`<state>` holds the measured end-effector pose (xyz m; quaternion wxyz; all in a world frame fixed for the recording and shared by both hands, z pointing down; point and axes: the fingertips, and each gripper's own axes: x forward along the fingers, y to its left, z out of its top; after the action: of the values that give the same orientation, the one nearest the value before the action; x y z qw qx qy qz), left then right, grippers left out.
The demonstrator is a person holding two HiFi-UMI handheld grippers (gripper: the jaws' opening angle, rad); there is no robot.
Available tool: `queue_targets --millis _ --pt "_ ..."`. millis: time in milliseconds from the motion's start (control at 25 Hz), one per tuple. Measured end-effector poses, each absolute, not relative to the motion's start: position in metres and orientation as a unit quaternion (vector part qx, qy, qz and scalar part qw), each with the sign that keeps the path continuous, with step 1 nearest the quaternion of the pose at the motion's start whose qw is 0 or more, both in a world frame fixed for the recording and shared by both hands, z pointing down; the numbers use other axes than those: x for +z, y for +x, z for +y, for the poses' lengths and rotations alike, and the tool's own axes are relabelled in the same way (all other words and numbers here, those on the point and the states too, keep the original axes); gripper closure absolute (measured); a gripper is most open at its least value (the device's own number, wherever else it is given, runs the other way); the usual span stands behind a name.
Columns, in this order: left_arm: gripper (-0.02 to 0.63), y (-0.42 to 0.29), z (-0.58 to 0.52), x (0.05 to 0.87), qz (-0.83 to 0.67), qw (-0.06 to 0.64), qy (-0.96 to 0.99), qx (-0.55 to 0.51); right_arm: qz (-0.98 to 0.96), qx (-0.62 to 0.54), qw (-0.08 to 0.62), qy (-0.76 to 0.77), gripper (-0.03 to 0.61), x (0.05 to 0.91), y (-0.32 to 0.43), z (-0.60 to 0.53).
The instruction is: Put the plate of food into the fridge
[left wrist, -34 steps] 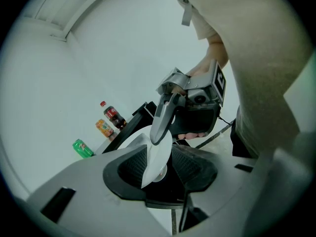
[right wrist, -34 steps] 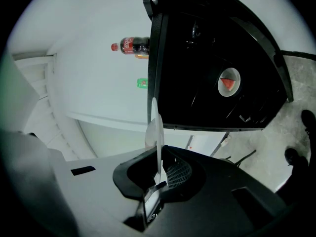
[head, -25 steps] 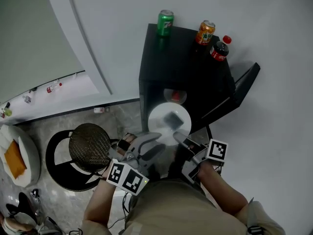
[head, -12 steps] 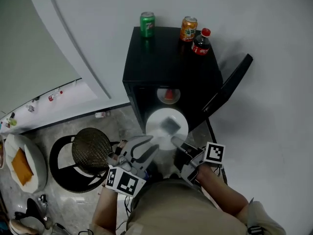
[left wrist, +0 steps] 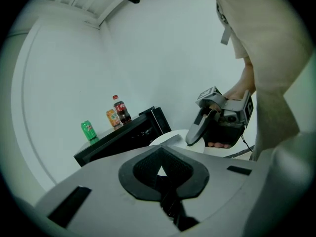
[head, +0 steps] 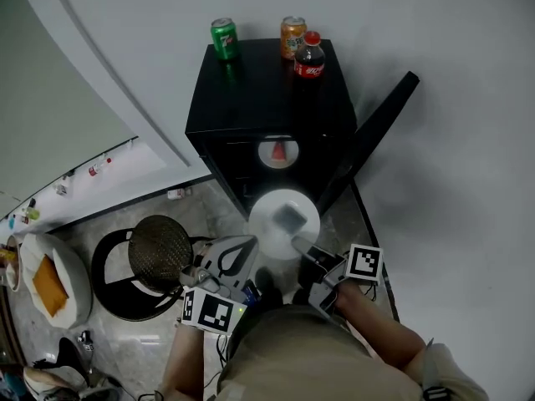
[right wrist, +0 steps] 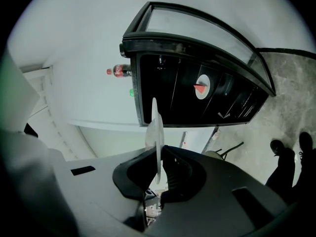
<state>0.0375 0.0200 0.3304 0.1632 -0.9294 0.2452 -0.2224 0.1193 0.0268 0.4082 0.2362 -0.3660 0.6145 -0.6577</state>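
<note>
1. Clamped on the near rim of the white plate [head: 284, 218] with the fingers of the right gripper [head: 299, 242]; in the right gripper view, rim standing edge-on, pinched between the two fingers
2. Held roughly level above the floor [head: 219, 209], just in front of the black fridge [head: 267, 107] and not yet inside; grey square of food [head: 290, 216] lying near the middle of the plate
3. Just been closing the fingers of the left gripper [head: 245, 246]; now together with nothing between them, just beside the plate's left edge; touching it or not, cannot tell
4. Fridge door [head: 372, 132] swung open to the right; inside, a small plate [head: 278, 151] with a red piece on it
5. On top of the fridge, at the back: green can [head: 223, 38], orange can [head: 292, 36] and cola bottle [head: 310, 55], the bottle just beside the orange can
6. Round stool [head: 159, 251] on the floor, left of the left gripper
</note>
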Motion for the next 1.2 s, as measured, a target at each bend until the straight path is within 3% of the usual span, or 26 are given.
queue_targets --millis 560,1200 --pt "0.604 0.043 0.037 0.334 0.327 0.115 -0.906 -0.242 0.624 -0.665 0.216 -0.35 0.549 0.421 0.151 0.058" --pt "0.604 -0.001 0.048 0.373 0.371 0.052 -0.889 -0.264 0.651 -0.659 0.207 -0.314 0.549 0.447 0.127 0.057"
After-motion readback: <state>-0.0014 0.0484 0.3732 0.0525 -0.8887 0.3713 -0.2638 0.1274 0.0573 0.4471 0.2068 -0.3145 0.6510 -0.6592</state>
